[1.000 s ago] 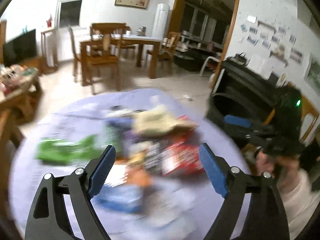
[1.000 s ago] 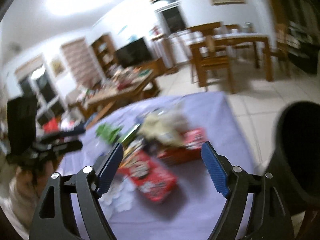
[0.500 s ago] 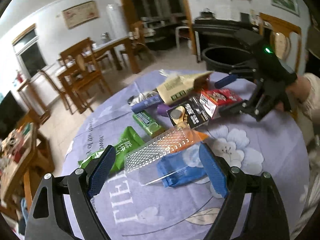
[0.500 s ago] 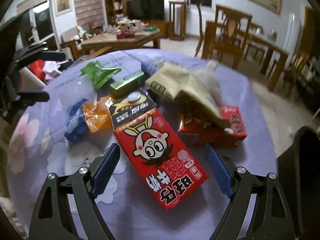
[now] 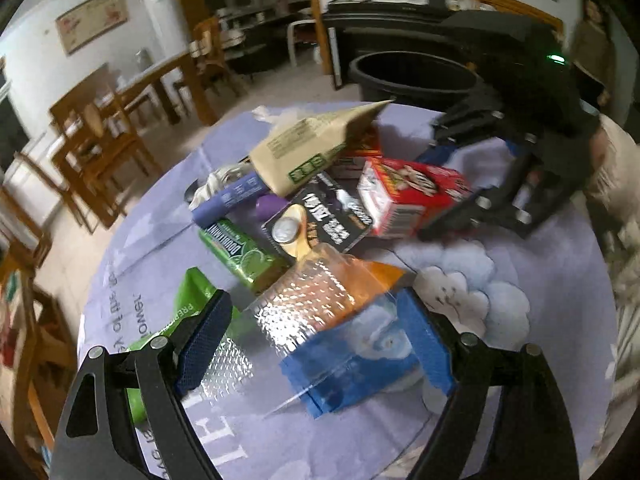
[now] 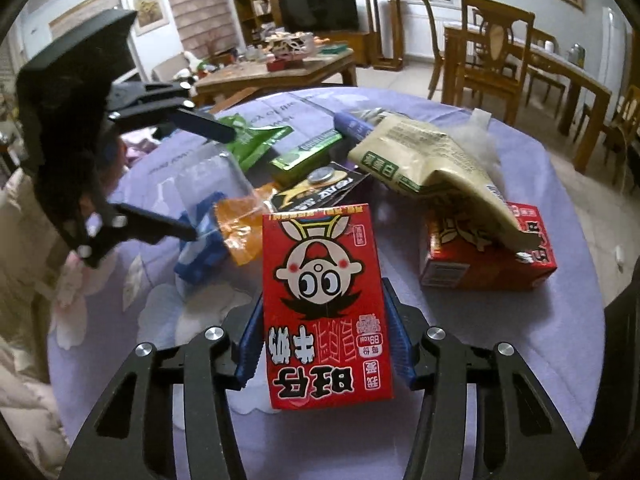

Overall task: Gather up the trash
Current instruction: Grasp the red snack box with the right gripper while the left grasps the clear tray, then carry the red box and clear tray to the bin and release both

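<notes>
A pile of trash lies on a round table with a purple cloth (image 5: 500, 280). My right gripper (image 6: 324, 344) is shut on a red milk carton with a cartoon face (image 6: 324, 300); the carton also shows in the left wrist view (image 5: 412, 196). My left gripper (image 5: 316, 340) is open, its fingers on either side of a clear plastic bag (image 5: 316, 308) that lies over a blue packet (image 5: 352, 372) and an orange wrapper (image 5: 376, 276). Other trash: a beige bag (image 6: 432, 168), a second red box (image 6: 488, 252), a black packet (image 5: 328, 216), a green packet (image 5: 240, 248).
A black bin (image 5: 412, 76) stands on the floor beyond the table's far edge in the left wrist view. Wooden chairs and a dining table (image 6: 520, 60) stand behind. A cluttered coffee table (image 6: 280, 68) is farther back.
My right gripper has shut on the red cartoon carton, which was lying between its open fingers. My left gripper has moved in over the clear bag and blue packet.
</notes>
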`<act>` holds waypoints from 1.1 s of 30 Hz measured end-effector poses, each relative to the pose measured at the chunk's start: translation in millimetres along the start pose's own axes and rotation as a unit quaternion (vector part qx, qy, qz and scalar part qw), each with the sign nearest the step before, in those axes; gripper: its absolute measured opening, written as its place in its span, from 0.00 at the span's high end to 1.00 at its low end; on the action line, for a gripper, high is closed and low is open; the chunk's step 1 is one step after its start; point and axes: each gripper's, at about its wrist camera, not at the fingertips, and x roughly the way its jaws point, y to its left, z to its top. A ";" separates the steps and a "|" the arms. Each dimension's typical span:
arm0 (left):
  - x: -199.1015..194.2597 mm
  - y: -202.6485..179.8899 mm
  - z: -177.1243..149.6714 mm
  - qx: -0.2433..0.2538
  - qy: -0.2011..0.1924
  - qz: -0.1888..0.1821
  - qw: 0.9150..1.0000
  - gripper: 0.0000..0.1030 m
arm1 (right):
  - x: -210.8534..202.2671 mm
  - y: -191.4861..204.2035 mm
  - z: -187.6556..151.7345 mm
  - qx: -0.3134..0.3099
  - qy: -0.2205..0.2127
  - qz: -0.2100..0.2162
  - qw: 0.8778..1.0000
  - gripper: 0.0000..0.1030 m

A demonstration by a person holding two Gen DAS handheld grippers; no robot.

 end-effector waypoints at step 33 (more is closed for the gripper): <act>-50.7 0.4 -28.1 -0.211 -0.060 0.097 0.971 0.09 | -99.4 -18.9 -39.6 0.079 -0.106 0.046 0.990 0.50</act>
